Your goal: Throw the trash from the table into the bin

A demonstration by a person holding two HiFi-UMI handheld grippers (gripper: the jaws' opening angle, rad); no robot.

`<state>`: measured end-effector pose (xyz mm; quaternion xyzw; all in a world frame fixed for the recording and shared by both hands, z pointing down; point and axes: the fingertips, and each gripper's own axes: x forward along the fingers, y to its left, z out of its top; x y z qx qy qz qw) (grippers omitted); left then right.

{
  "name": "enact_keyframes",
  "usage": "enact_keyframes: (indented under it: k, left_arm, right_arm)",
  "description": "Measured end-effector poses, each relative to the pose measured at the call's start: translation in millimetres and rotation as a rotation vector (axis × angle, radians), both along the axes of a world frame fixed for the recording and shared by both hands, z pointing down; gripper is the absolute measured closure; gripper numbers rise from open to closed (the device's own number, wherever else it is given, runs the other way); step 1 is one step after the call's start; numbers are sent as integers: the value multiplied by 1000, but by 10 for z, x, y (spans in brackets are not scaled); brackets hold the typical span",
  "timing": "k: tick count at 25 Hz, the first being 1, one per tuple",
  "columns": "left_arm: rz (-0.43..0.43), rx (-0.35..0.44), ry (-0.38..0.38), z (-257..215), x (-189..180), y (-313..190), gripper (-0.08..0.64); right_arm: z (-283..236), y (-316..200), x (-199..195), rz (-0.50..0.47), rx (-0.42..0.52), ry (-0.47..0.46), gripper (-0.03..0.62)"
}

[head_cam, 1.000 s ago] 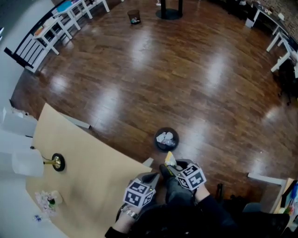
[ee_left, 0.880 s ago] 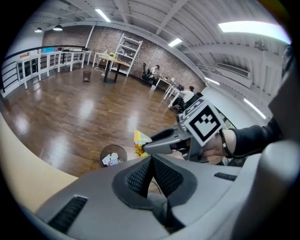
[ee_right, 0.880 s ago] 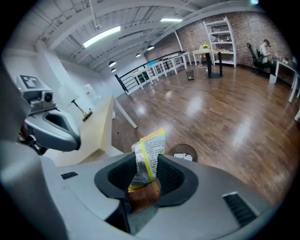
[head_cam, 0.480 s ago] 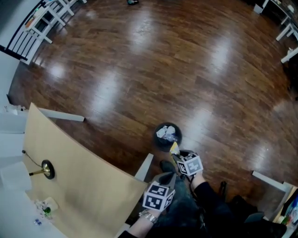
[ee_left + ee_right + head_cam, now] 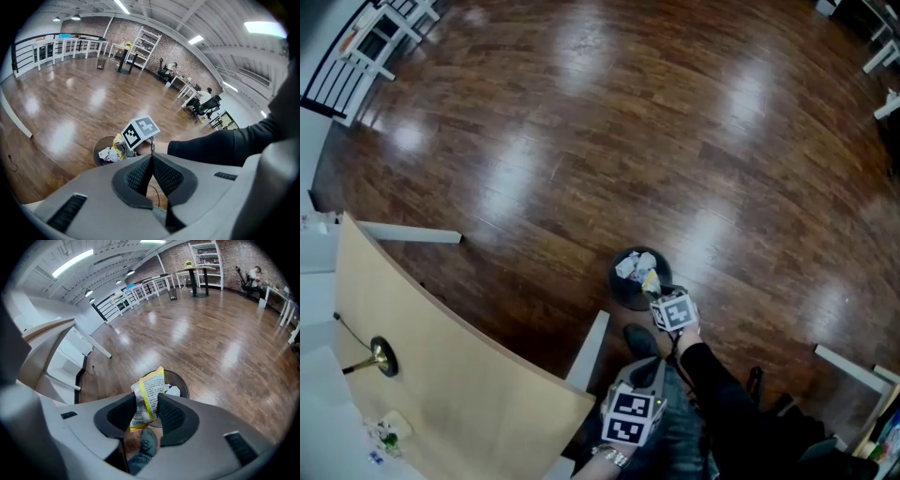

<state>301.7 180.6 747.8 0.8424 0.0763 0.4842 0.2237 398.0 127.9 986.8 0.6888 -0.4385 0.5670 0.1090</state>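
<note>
A yellow-and-white wrapper (image 5: 149,392) is clamped between the two pads of the right gripper (image 5: 651,281), and most of it sticks out past the fingertips. In the head view the wrapper is held over the near edge of the round black bin (image 5: 619,289), which stands on the wooden floor (image 5: 581,141) just beyond the corner of the table (image 5: 441,375). Crumpled white paper (image 5: 628,266) is seen lying inside the bin. From the right gripper view the bin's opening is seen directly behind the wrapper, and a shoe (image 5: 147,441) is seen below the jaws. The left gripper (image 5: 151,161) is held nearer the person's body, behind the right one and away from the bin; its pads are pressed together and nothing is caught between them. A dark sleeve (image 5: 712,375) is seen reaching from the lower edge to the right gripper. On the table, a brass object (image 5: 375,358) is seen near the left edge, and a few small scraps (image 5: 386,433) lie at the lower left; these are too small to be identified.
</note>
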Motion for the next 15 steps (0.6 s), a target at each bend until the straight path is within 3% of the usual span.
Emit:
enact_keyframes:
  k: [2, 4, 15]
  left_arm:
    - [-9, 0, -10, 46, -15, -29, 555]
    - [-17, 4, -21, 95, -41, -58, 555]
    - [-27, 23, -16, 77, 3, -116, 555]
  right_arm:
    - [74, -53, 56, 10, 3, -3, 416]
    - [119, -85, 85, 16, 3, -8, 286]
    - [-22, 30, -32, 24, 17, -21, 281]
